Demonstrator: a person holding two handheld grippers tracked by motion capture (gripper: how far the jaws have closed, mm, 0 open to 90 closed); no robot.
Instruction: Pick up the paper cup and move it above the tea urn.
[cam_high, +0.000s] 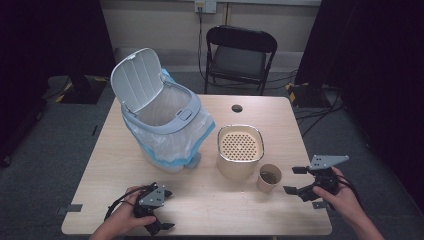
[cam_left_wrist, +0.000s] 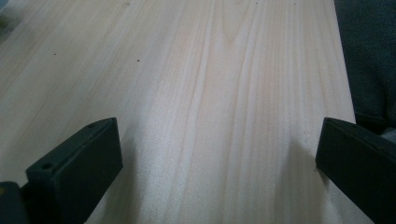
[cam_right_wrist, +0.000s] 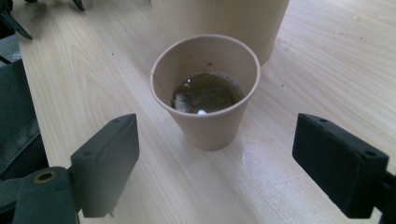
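Your right gripper (cam_high: 299, 180) hung at the tabletop's (cam_high: 210, 200) right front edge with its jaws spread wide and holding nothing, pointed at the paper cup (cam_high: 269, 177). In the right gripper view the paper cup (cam_right_wrist: 205, 91) stood upright just ahead of the jaws, centred in the gap between them but beyond their tips, touching neither. The cup sat on the tabletop just beside the tan strainer bin (cam_high: 240, 152), on its front right side. No writing or label could be read on the cup or the bin. The cup was plain light brown paper with a rolled rim, holding a shallow pool of murky brown liquid with a soaked tea bag lying in it. Your left gripper (cam_high: 160, 210) rested near the front left edge, jaws parted over bare wood, well apart from the cup. A white lidded trash can (cam_high: 165, 120) with a plastic liner stood open farther back.
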